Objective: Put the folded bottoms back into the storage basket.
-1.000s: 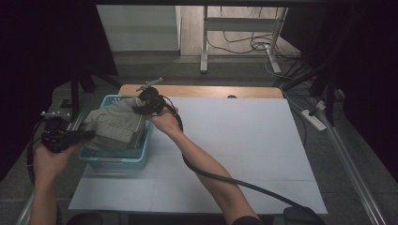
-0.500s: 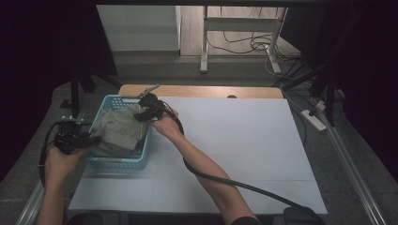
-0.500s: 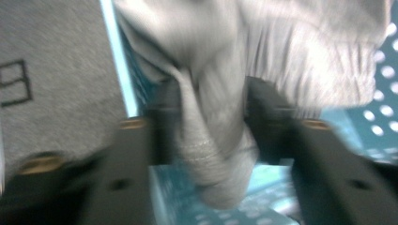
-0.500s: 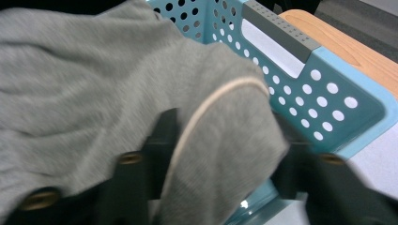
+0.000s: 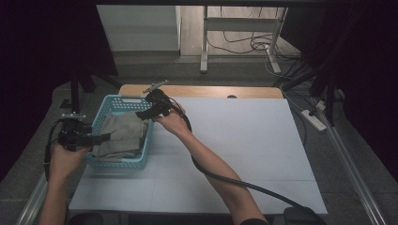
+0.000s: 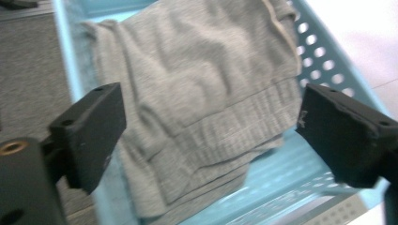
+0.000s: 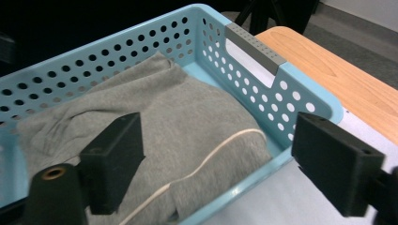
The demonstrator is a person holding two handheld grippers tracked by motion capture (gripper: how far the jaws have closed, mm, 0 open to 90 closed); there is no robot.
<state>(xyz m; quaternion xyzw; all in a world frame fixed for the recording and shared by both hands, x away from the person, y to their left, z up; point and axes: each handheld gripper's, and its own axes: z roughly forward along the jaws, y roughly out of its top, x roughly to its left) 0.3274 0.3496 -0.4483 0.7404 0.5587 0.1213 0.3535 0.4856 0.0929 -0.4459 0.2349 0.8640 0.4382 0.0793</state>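
A light blue perforated basket (image 5: pixel 146 140) stands at the table's left, with a folded grey garment (image 5: pixel 119 136) lying in it. My left gripper (image 5: pixel 101 138) sits at the basket's left wall, open, empty. In the left gripper view the left gripper (image 6: pixel 211 122) has its jaws spread wide above the garment (image 6: pixel 202 89) without touching it. My right gripper (image 5: pixel 144 114) hovers at the basket's far right corner, open. In the right gripper view the right gripper (image 7: pixel 225 159) straddles the basket rim (image 7: pixel 300 93). A cream drawstring (image 7: pixel 211 154) crosses the garment (image 7: pixel 155 112).
A white sheet (image 5: pixel 244 140) covers the table, with a wooden strip (image 5: pixel 202 91) at the back edge. The right gripper's black cable (image 5: pixel 225 180) trails across the sheet toward the front. A power strip (image 5: pixel 314 119) lies off the right side. The basket has a grey handle (image 7: pixel 256 44).
The garment, held up over the basket a second ago, now lies flat inside it. Both grippers have let go and drawn back to the basket's edges.
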